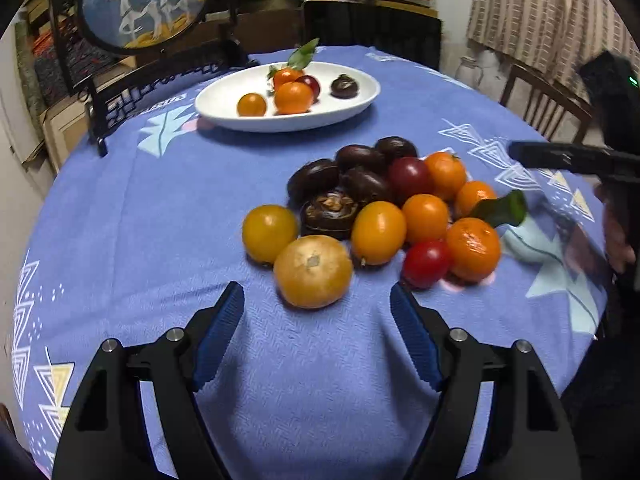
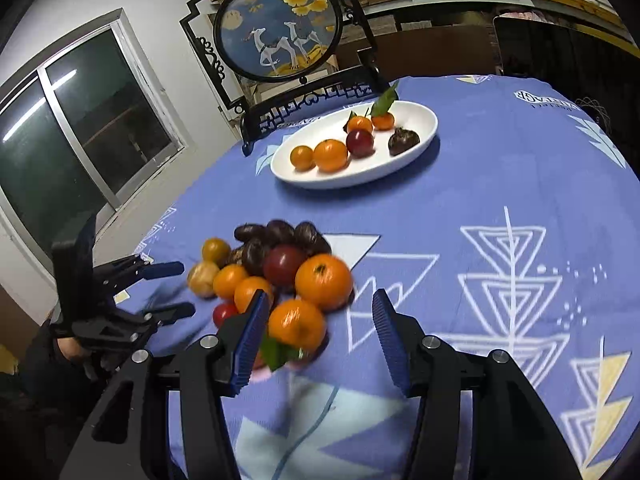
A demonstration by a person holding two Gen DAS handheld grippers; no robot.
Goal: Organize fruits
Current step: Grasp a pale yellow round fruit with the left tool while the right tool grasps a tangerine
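Observation:
A pile of fruit lies mid-table: orange tangerines, yellow and red tomatoes, and dark brown chestnut-like pieces. My left gripper is open just short of a pale yellow-orange fruit, which touches neither pad. In the right wrist view my right gripper is open. A leafy tangerine sits between its fingers, close to the left pad, and is not clamped. A white oval plate at the far side holds several fruits. Each gripper appears in the other's view: the left gripper and the right gripper.
A blue patterned cloth covers the round table. A round deer screen on a black stand stands behind the plate. A wooden chair is at the far right, a window to the left.

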